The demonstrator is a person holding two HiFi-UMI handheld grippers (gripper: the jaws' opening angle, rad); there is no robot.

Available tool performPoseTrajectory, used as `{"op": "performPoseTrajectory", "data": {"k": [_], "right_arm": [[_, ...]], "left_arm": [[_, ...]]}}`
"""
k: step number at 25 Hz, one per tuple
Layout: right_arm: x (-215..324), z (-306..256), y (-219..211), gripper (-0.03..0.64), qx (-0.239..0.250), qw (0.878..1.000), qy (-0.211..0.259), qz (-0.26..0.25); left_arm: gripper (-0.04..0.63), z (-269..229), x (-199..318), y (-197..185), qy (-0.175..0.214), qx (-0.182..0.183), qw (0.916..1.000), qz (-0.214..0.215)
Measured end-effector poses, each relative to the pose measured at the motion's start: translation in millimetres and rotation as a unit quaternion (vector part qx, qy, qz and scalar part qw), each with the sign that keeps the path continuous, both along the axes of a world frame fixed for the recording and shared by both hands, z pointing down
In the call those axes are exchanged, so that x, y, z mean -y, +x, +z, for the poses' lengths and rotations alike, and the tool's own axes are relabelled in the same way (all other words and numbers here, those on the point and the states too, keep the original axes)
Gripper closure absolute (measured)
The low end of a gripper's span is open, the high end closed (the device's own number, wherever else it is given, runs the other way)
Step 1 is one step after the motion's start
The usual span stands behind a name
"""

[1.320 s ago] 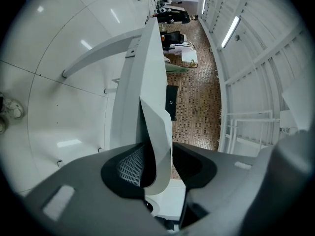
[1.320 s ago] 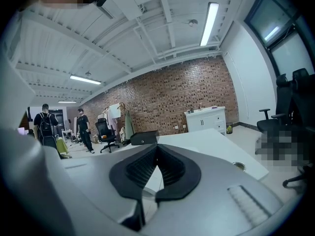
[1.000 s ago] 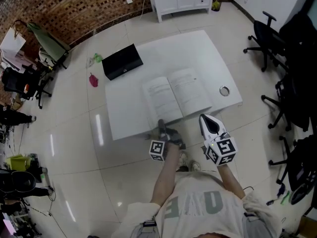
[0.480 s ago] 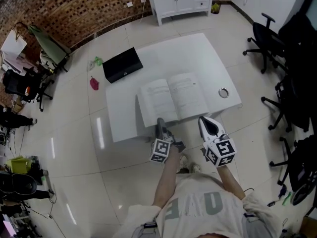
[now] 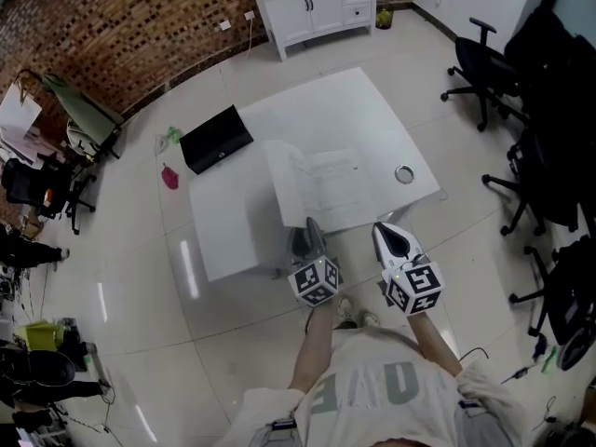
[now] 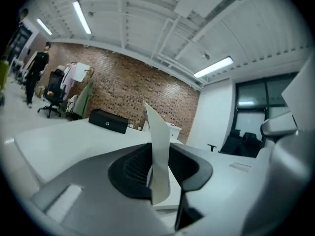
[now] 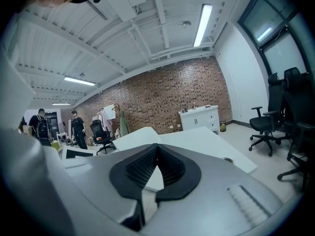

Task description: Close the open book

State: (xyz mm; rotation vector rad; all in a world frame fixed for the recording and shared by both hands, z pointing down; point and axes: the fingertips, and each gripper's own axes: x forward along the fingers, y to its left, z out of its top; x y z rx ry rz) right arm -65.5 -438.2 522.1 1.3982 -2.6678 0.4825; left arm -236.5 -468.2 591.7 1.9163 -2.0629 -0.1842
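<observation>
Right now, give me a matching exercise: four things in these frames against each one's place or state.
1. left gripper
2. right gripper
3. black box
4. white cabinet

A. against the brick wall
B. jaws together, nothing between them
C. on the table's far left corner
D. clamped on the book's lifted left side

Pairs: 1-D, 2-B, 3-C, 4-A.

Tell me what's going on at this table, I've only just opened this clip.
A person is closing the open book on the white table with two handheld grippers. The left gripper has its jaws clamped on the book's left-hand side; they have just been closing on it. That side stands raised, roughly upright, so the book is only part shut. The right gripper hangs by the table's near edge, shut and empty.
</observation>
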Motion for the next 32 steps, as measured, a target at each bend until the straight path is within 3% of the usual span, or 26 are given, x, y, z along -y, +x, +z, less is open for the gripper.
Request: {"op": "performPoseTrajectory", "data": {"k": [3, 5, 7, 9, 11, 14, 16, 17, 20, 22, 26, 29, 32], "right_arm": [[1, -3, 9, 0.618, 0.001, 1.0, 0.003, 0.013], [0, -4, 15, 0.618, -0.001, 1.0, 0.004, 0.022], [-3, -3, 23, 0.618, -0.001, 0.999, 0.003, 0.033], [-5, -2, 34, 0.618, -0.002, 0.999, -0.001, 0.045], [-6, 1, 47, 0.618, -0.001, 0.999, -0.004, 0.052], [-6, 7, 67, 0.618, 0.004, 0.998, -0.012, 0.06], [-6, 9, 72, 0.618, 0.01, 0.998, -0.017, 0.06], [-5, 9, 73, 0.618, 0.012, 0.998, -0.017, 0.058], [-6, 9, 67, 0.617, 0.018, 0.999, -0.018, 0.045], [-6, 9, 59, 0.618, 0.024, 0.999, -0.018, 0.033], [-5, 0, 38, 0.618, 0.036, 0.999, -0.003, 0.0], [1, -22, 19, 0.617, 0.048, 0.998, 0.027, -0.026], [5, -43, 2, 0.617, 0.063, 0.996, 0.054, -0.042]], "left_arm": [[0.489, 3, 9, 25, -0.031, 0.098, 0.994, 0.037], [0.486, 19, 11, 46, -0.066, 0.175, 0.9799, 0.071], [0.473, 44, 8, 72, -0.106, 0.236, 0.9594, 0.111], [0.441, 69, 5, 95, -0.137, 0.268, 0.9421, 0.148], [0.366, 89, 0, 112, -0.156, 0.29, 0.9278, 0.175], [0.313, 102, -5, 127, -0.157, 0.313, 0.9171, 0.191], [0.303, 102, -7, 132, -0.156, 0.297, 0.9219, 0.193], [0.298, 99, -8, 134, -0.152, 0.276, 0.9292, 0.193], [0.219, 72, -12, 131, -0.092, 0.172, 0.9651, 0.174], [0.218, 42, -10, 118, -0.045, 0.14, 0.9782, 0.147], [0.26, -31, -8, 81, 0.036, 0.106, 0.9904, 0.082], [0.332, -86, -15, 56, 0.097, 0.083, 0.9904, 0.052], [0.356, -122, -28, 35, 0.138, 0.066, 0.9875, 0.038]]}}
